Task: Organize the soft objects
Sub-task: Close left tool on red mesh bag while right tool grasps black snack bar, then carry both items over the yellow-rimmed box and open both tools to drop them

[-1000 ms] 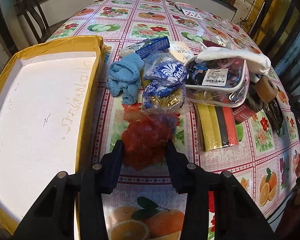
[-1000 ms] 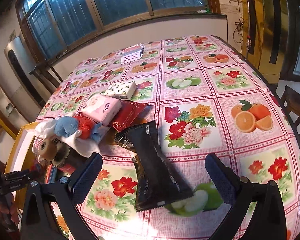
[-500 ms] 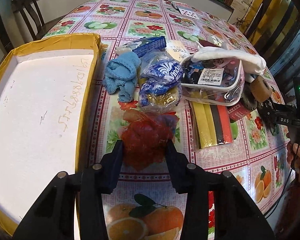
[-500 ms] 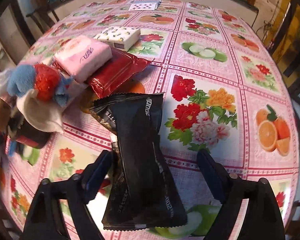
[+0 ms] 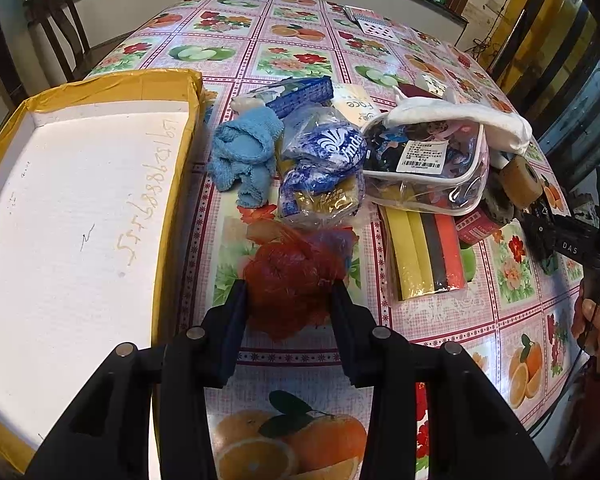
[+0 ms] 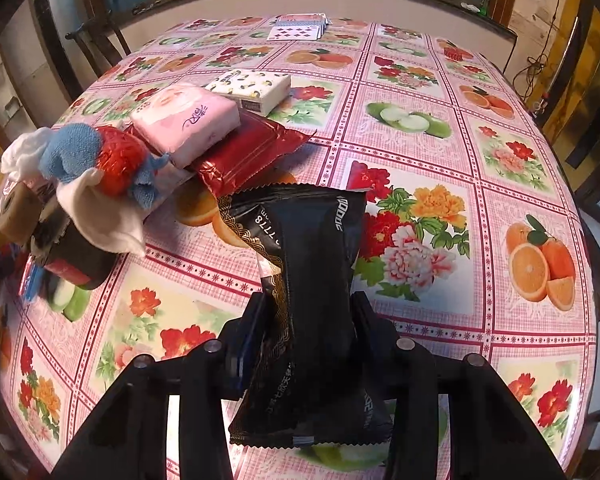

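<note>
In the left wrist view my left gripper [image 5: 288, 296] is shut on a red mesh bundle [image 5: 292, 276] that rests on the flowered tablecloth. Left of it lies a white foam tray with yellow-taped rim [image 5: 168, 184], nothing in it. Behind the bundle are a blue knitted cloth [image 5: 244, 156], a blue-white plastic bag [image 5: 324, 160] and a clear pouch [image 5: 428, 164]. In the right wrist view my right gripper [image 6: 310, 308] is shut on a black packet [image 6: 316, 280], pinched at its middle. A pink tissue pack [image 6: 184, 120] and a red packet [image 6: 240, 152] lie further back.
A pack of coloured sponge strips [image 5: 424, 252], a tape roll [image 5: 520, 178] and a white cloth [image 5: 460, 116] sit right of the pile. A patterned tissue box [image 6: 252, 88] and playing cards [image 6: 300, 28] lie farther back. Chairs [image 5: 52, 40] stand around the table. A hand [image 5: 596, 320] shows at right.
My right gripper came down over the black packet and shut on its middle. My left gripper stays shut on the red bundle, with the view shifted slightly.
</note>
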Demonstrator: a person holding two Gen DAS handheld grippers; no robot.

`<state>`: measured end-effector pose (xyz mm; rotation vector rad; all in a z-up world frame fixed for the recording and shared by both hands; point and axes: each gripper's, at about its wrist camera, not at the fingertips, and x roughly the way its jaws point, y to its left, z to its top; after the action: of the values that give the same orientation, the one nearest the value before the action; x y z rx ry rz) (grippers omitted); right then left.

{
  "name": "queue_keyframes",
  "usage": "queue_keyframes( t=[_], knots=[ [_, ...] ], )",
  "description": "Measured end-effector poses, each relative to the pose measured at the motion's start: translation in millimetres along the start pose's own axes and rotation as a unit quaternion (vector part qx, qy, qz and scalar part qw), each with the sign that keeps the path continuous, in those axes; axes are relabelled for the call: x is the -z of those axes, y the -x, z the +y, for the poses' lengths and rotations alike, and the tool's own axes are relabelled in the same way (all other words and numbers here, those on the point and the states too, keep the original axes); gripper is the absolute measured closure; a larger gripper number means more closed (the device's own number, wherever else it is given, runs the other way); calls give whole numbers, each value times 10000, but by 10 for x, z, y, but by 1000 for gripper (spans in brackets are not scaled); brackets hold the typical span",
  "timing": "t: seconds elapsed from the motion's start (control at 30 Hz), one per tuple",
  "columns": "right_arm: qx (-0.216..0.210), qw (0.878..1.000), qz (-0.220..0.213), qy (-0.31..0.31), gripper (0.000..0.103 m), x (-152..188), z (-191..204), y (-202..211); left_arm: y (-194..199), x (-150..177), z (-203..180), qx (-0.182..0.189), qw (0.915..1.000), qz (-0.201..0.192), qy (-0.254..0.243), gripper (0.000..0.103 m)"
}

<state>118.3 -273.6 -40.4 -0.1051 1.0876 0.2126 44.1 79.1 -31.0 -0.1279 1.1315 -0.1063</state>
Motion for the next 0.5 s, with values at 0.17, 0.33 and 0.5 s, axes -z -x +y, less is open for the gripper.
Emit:
queue_keyframes(
  t=[0.17,0.33,0.5],
  knots=[
    [-424,9980,-292,-364,68,143,-5,165,14,11,18,74,10000,-18,47,65],
    [-891,9933,-487,-557,68,321,54,365,87,38,77,193,9996,-110,193,67],
    [-1498,9843,-731,-575,68,406,238,673,191,100,83,259,9991,-267,218,69]
  ],
)
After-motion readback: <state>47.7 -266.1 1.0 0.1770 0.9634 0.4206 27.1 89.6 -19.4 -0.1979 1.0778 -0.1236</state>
